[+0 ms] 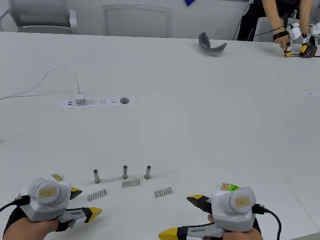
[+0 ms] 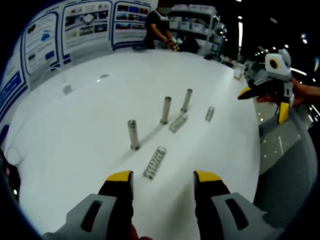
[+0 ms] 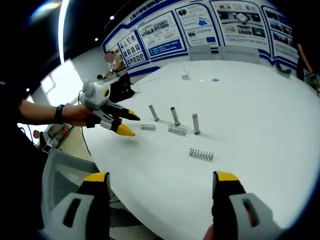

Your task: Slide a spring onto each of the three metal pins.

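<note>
I hold a two-jaw gripper in each hand, low over the near edge of a white table [image 1: 200,125]. My left gripper [image 1: 86,201] has its yellow-tipped jaws spread wide with nothing between them. My right gripper [image 1: 180,216] is spread just as wide and also holds nothing. Just beyond them, three short metal pins stand upright in a row: the left pin [image 1: 96,176], the middle pin [image 1: 125,172] and the right pin [image 1: 147,172]. Three springs lie flat on the table just in front of the pins. The left spring [image 1: 97,194] is near my left gripper, the middle spring [image 1: 131,183] lies by the middle pin's foot, and the right spring [image 1: 163,192] is nearest my right gripper. Neither gripper touches a spring or pin. Farther off, a white power strip [image 1: 95,102] sits in the table, and another person [image 1: 272,17] works at the far edge.
</note>
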The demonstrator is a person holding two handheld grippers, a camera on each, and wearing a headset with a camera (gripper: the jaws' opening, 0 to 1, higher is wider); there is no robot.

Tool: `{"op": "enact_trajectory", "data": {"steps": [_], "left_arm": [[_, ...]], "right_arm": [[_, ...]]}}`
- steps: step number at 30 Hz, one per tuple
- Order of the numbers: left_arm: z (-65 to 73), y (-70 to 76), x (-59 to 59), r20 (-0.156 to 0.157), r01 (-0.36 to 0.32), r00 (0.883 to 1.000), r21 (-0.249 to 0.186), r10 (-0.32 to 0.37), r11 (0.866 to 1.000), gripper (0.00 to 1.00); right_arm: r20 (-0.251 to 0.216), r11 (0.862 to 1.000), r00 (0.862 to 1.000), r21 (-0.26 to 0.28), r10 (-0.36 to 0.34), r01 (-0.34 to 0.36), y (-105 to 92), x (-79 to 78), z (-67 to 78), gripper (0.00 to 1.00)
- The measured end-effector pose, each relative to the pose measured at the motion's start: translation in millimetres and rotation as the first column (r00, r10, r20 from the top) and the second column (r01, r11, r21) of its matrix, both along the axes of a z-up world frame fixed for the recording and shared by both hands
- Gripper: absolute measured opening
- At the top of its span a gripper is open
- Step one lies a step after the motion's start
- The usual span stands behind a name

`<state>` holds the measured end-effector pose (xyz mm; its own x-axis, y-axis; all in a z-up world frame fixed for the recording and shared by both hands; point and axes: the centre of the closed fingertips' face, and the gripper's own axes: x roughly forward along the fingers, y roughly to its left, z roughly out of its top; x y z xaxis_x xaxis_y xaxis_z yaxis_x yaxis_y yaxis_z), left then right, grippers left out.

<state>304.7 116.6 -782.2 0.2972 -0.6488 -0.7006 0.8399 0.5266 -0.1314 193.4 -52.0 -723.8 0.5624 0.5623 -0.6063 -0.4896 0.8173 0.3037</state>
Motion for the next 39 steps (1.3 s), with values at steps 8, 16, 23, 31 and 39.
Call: {"op": "enact_trajectory", "data": {"steps": [8, 16, 23, 31, 39], "left_arm": [[-10.1, -9.5, 7.6, -0.012, -0.001, 1.0, -0.003, 0.001, 1.0, 0.43], [-17.5, -13.0, 13.5, 0.002, -0.001, 1.0, 0.013, 0.001, 1.0, 0.31], [-21.4, -12.7, 16.2, 0.037, 0.02, 0.999, 0.046, -0.021, 0.999, 0.17], [-22.7, -12.0, 8.2, 0.058, 0.046, 0.997, 0.087, -0.051, 0.995, 0.11], [-18.8, -5.9, -11.5, 0.05, 0.032, 0.998, 0.083, -0.036, 0.996, 0.11]], "right_arm": [[-0.006, 1.0, 1.0, -0.001, -0.002, 0.002, -3.0, -1.4, -1.6, 0.85], [-0.014, 1.0, 1.0, -0.002, -0.011, 0.01, -6.8, -3.7, -4.2, 0.85], [-0.015, 1.0, 1.0, 0.0, -0.016, 0.016, -7.9, -4.1, -4.7, 0.85], [-0.014, 1.0, 1.0, 0.005, -0.012, 0.012, -6.3, -4.6, -6.3, 0.85], [-0.015, 1.0, 1.0, 0.008, -0.003, 0.003, -4.4, -7.6, -7.1, 0.85]]}}
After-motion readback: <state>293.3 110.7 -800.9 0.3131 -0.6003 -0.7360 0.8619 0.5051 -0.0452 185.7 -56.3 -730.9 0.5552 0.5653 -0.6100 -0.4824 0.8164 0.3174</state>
